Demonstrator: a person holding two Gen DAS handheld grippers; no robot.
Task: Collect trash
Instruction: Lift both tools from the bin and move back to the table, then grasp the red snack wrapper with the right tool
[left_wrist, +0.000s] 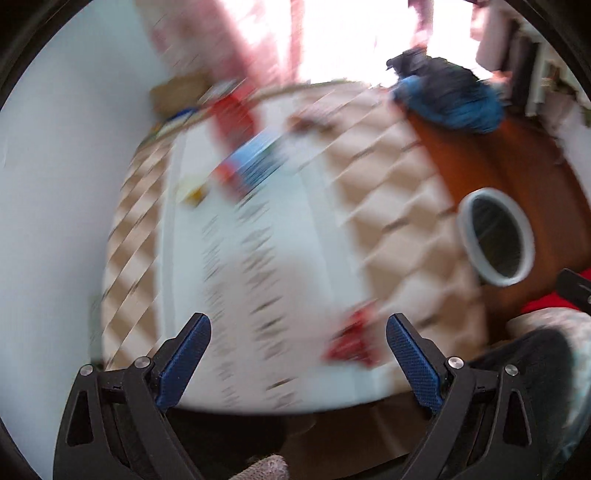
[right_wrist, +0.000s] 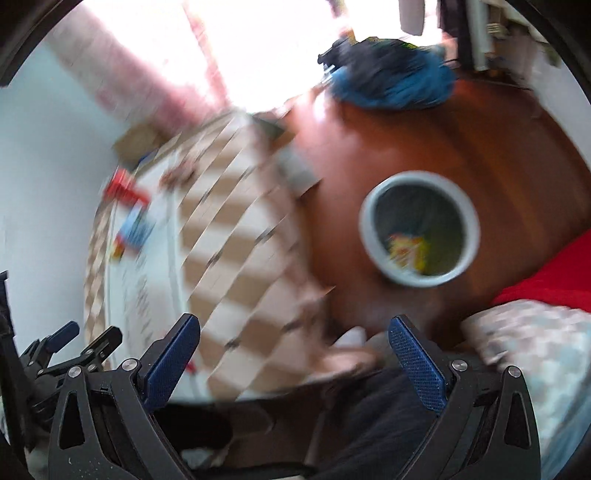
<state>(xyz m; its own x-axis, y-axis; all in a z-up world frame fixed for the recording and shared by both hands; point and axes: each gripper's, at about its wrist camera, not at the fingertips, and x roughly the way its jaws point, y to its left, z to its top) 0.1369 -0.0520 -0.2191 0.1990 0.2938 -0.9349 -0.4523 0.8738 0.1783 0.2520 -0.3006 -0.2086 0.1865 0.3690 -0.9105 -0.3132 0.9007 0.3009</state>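
While both views blur, the left tongs (left_wrist: 297, 332) and right tongs (right_wrist: 293, 334) gape empty, presumably ready to grab. A red wrapper (left_wrist: 351, 341) lies near on the bench (left_wrist: 295, 258); the waste bin (right_wrist: 369, 221), right on the floor, holds a yellow wrapper (right_wrist: 406, 253).

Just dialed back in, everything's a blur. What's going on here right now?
A person is holding both grippers over a patterned mat on the floor, and both are open and empty. The left gripper is near a red wrapper lying on the mat. The right gripper faces the grey bin on the wooden floor, which already holds a yellow wrapper. More colourful litter lies farther up the mat, too blurred to identify.
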